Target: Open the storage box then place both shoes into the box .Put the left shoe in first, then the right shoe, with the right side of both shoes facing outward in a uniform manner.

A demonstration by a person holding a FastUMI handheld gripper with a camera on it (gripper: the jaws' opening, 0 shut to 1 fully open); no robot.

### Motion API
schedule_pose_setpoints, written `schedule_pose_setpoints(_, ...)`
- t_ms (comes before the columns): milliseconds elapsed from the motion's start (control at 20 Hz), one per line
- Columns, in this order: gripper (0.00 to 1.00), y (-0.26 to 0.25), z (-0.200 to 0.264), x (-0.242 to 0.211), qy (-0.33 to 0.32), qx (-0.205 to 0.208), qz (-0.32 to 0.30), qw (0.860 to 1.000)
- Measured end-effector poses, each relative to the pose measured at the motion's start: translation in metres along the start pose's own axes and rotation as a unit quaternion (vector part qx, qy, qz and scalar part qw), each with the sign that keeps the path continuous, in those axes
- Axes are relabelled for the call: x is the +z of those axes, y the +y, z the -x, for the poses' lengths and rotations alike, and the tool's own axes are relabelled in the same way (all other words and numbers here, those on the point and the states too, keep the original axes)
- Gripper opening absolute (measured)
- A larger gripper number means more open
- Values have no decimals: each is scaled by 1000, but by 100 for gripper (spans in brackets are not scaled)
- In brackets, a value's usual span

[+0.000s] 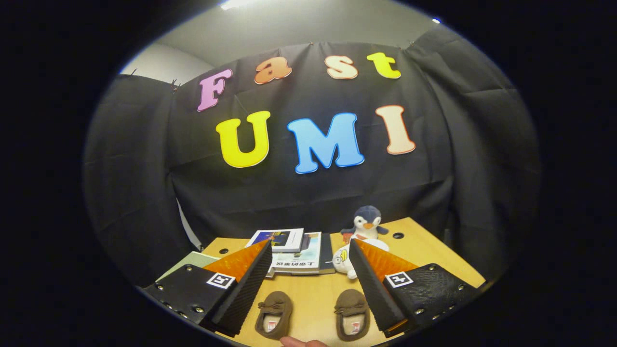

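Hand-held gripper (308,270): released, fingers spread, grasping nothing, above the two brown shoes (274,314) on the tabletop (313,294). Locate the storage box before descending; books (296,250) lie beyond the shoes.

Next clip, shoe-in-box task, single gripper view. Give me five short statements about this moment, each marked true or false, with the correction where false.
1. The gripper is open, holding nothing. True.
2. Two brown shoes lie on the table between the fingers. True: one shoe beside the other shoe.
3. One shoe is clamped between the fingers. False: both lie untouched on the wooden table.
4. A penguin plush stands beyond the fingers, near the table's far edge. True.
5. The books sit stacked on top of the shoes. False: they lie farther back on the table, beyond the shoes.
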State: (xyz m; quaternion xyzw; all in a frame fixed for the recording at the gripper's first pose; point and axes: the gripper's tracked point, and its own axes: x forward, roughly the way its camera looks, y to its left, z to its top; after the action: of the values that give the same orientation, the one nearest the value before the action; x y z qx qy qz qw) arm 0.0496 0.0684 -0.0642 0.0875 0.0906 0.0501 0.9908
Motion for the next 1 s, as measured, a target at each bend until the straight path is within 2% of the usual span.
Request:
schedule_pose_setpoints(200,97,32,-25,-44,69,64,-59,994)
schedule_pose_setpoints(350,98,66,-40,-78,135,121,-93,979)
schedule_pose_setpoints(500,98,90,-51,-106,186,158,-109,964)
schedule_pose_setpoints(850,97,145,-70,-165,278,242,-163,915)
schedule_pose_setpoints(1000,96,166,-70,-182,304,273,-204,890)
